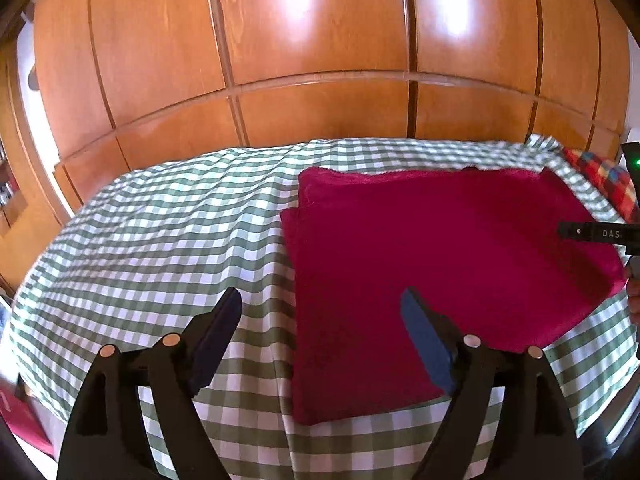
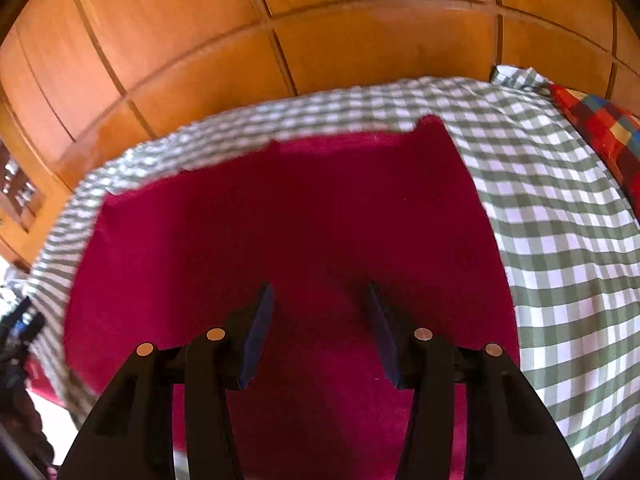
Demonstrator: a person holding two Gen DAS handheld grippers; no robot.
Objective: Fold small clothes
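since the red cloth (image 1: 440, 264) lies folded flat on the checked bed cover (image 1: 160, 232), soft and limp, pinch a corner; left gripper (image 1: 320, 340) and right gripper (image 2: 320, 332) both gape, empty.
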